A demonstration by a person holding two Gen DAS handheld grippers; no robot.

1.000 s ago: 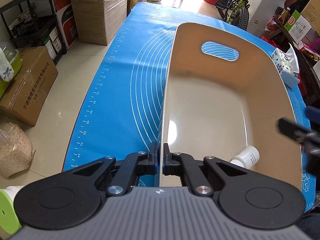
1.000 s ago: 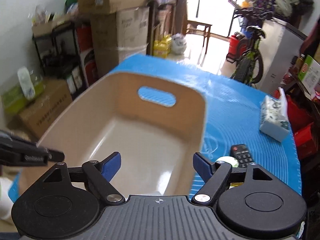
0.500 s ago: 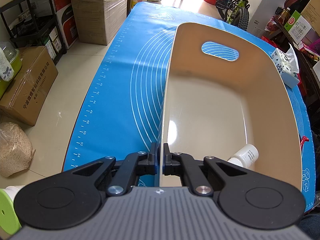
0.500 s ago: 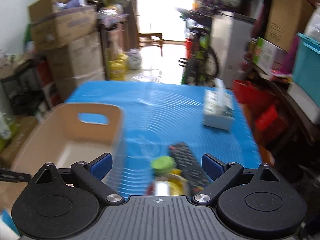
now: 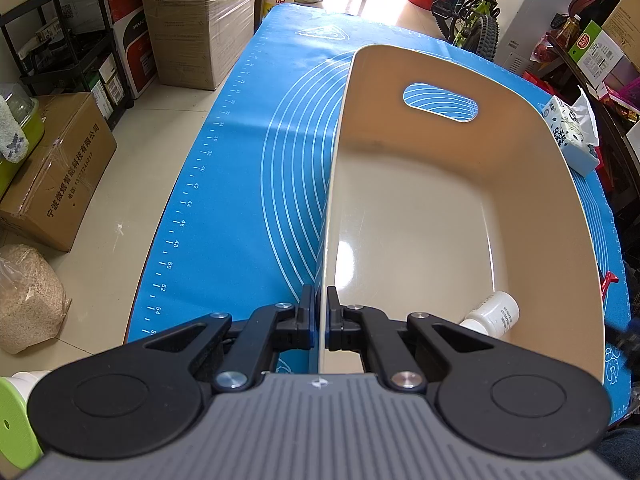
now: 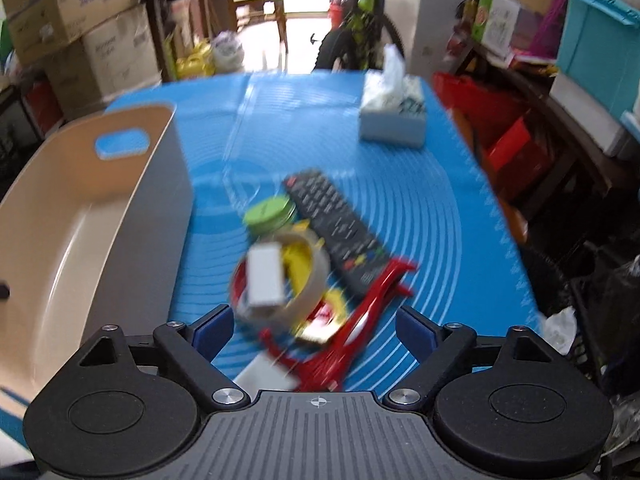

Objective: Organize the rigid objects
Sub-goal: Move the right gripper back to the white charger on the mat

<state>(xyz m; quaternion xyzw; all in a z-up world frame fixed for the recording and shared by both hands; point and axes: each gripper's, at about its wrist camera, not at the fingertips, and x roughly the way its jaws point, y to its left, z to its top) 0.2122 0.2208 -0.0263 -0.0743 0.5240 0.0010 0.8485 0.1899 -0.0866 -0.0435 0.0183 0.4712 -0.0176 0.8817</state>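
Observation:
My left gripper (image 5: pixel 320 320) is shut on the near left rim of the beige bin (image 5: pixel 420 220), which stands on the blue mat. A white bottle (image 5: pixel 494 316) lies in the bin's near right corner. My right gripper (image 6: pixel 314 328) hovers over a pile beside the bin (image 6: pixel 80 216): a tape roll (image 6: pixel 280 280) with a small white box (image 6: pixel 264 278) on it, a red tool (image 6: pixel 360 316), a black remote (image 6: pixel 336 224), a green-lidded jar (image 6: pixel 268 212) and yellow items. Its jaws are wide and closing; the tape roll and red tool show between the fingers, untouched.
A tissue box (image 6: pixel 394 120) stands at the mat's far right. Cardboard boxes (image 5: pixel 196 28), shelves and a bicycle (image 5: pixel 472 12) surround the table. The mat's (image 5: pixel 248 184) left edge drops to the floor. A blue crate (image 6: pixel 600 48) and red bins sit to the right.
My right gripper swung from above the bin to the right and down over the pile, rolling as it went. It left the left wrist view. The left gripper kept its hold on the rim.

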